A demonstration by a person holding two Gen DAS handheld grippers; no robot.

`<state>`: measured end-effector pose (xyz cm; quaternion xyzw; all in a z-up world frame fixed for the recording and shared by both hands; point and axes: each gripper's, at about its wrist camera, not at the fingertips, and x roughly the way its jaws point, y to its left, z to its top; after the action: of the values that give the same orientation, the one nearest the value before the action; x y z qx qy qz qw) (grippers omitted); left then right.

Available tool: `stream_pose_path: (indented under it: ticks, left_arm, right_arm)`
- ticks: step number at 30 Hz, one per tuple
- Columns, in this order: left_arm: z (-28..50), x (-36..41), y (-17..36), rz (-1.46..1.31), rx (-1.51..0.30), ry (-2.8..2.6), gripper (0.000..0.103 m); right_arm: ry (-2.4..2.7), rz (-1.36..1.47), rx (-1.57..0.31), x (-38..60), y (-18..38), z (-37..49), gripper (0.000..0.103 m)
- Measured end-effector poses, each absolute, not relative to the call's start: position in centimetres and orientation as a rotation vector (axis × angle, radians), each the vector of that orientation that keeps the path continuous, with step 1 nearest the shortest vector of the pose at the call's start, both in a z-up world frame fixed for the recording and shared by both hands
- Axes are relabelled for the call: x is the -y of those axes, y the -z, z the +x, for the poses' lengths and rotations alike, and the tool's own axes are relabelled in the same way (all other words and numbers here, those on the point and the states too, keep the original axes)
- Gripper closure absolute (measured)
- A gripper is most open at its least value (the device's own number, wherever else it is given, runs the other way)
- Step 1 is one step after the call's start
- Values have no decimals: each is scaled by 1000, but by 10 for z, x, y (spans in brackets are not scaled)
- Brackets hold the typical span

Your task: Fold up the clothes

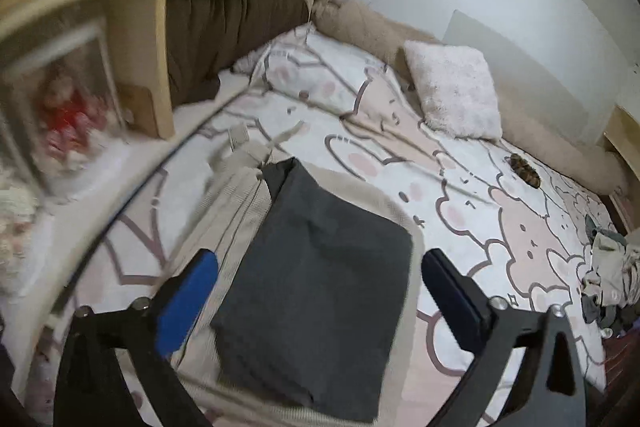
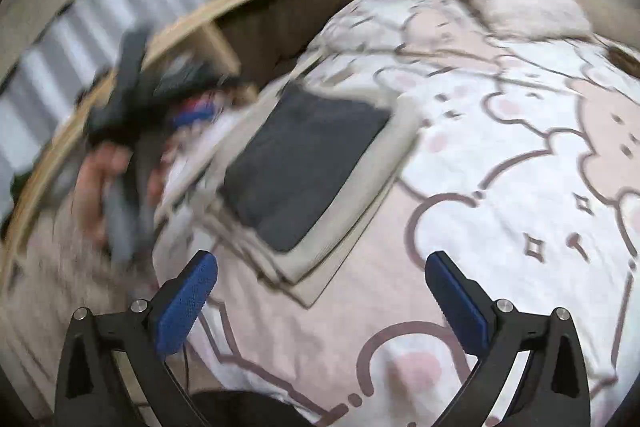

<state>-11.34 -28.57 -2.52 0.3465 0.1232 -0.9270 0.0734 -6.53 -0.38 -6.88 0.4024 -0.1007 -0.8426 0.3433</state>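
Left wrist view: folded stack done, loose laundry waits

Both tongs hang released and empty: the left gripper [image 1: 320, 291] above a folded dark garment [image 1: 320, 267], the right gripper [image 2: 322, 291] over the cartoon-print bedspread [image 2: 500, 187]. The dark piece lies flat atop folded beige clothes [image 1: 236, 203]. An unfolded pile [image 1: 608, 267] sits well apart. Soft, light fabric; best pinched at hems or corners.

Dark grey garment [image 1: 320, 267] on beige garment [image 1: 236, 195] — pink-and-white cartoon bedspread [image 1: 460, 187]
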Motion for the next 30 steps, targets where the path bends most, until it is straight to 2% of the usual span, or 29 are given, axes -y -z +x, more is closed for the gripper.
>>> stream_pose_path:
  ticks: [3,10,23,30]
  left_arm:
    - [-82,270,13,939,-297,2781,0]
    - [-30,225,0,848,-171,2814,0]
    - [19,165,7,848,-135,2847,0]
    - [35,141,8,877,-132,2884,0]
  right_arm:
    - [2290,968,271,-14,53,-59,0]
    - [2463,893,130,-39,34,-43,0]
    - [2658,960,13,-106,15,-14,0]
    - [2756,919,26,-148,-5,-2,0]
